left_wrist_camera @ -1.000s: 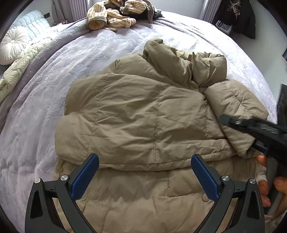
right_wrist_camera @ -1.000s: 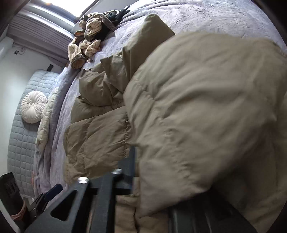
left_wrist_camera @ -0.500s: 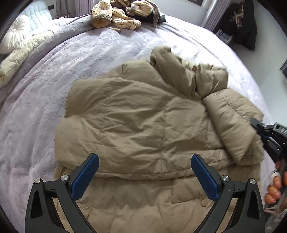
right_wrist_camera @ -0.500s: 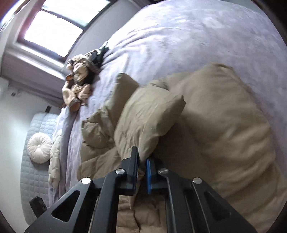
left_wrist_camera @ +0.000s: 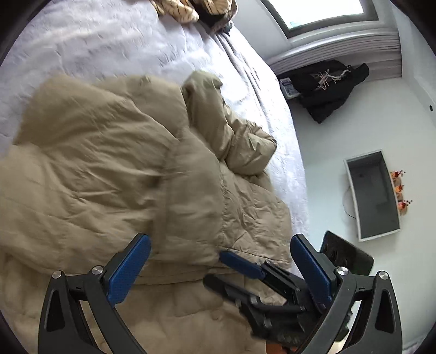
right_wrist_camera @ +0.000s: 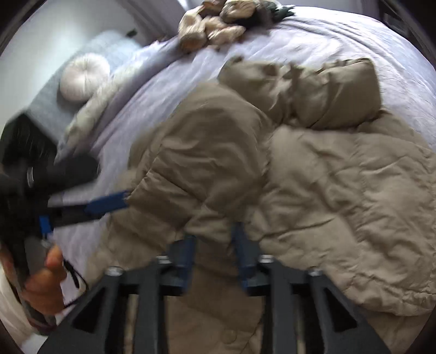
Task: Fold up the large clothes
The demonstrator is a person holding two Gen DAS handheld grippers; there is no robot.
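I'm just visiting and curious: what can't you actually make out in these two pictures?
- Striped clothes: cut off by the top edge, left wrist view.
- Jacket under the right gripper: blurred there, so its grip is unclear.
- Left gripper, right wrist view: smeared by motion.
- Jacket's underside: hidden against the bed.

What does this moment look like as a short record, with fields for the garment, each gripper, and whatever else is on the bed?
garment: tan puffer jacket, partly folded, lying rumpled on the bed
sleeve: padded sleeve lies over the jacket body
right gripper: fingers either side of the sleeve's end, fabric between them; blurred
left gripper: open wide above the jacket's near edge, holding nothing
other on bed: pile of striped clothes at far edge, round cushion near headboard
off bed: black coat below window
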